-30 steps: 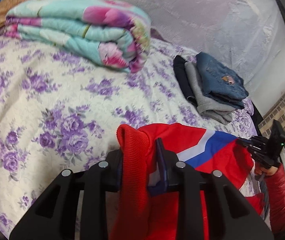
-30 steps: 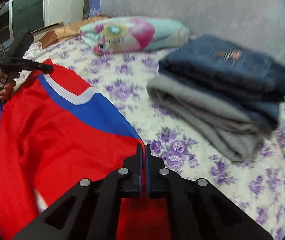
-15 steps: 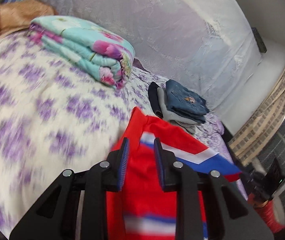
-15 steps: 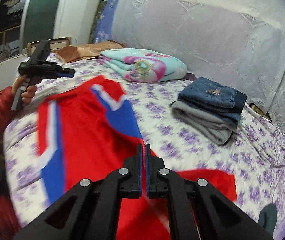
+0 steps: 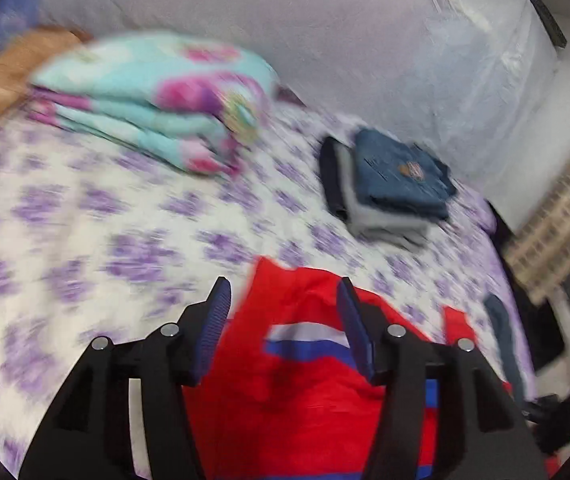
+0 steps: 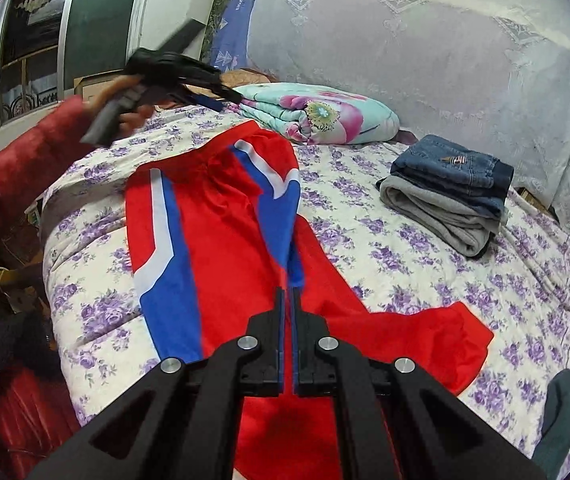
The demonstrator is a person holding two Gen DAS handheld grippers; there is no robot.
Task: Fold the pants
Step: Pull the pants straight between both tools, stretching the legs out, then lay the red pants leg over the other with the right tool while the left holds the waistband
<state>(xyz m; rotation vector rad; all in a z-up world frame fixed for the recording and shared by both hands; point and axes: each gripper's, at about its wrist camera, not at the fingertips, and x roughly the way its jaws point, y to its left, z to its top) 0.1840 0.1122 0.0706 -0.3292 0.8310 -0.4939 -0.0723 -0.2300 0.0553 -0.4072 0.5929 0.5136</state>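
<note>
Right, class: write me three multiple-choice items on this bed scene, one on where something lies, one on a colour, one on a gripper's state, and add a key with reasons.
1. Where do the folded jeans lie?
A. on top of a folded grey garment
B. under the floral quilt
C. on the red pants

2. What colours are the stripes on the red pants?
A. green and yellow
B. blue and white
C. black and grey

3. How does the left gripper stand?
A. shut on the quilt
B. shut on the red pants
C. open, holding nothing

Key: 1 A, the right wrist view shows the jeans stacked on the grey garment, apart from the quilt. 2 B, blue bands edged in white run down the red fabric. 3 C, its fingers are spread wide above the pants, while the right gripper is closed with red fabric beneath it.
</note>
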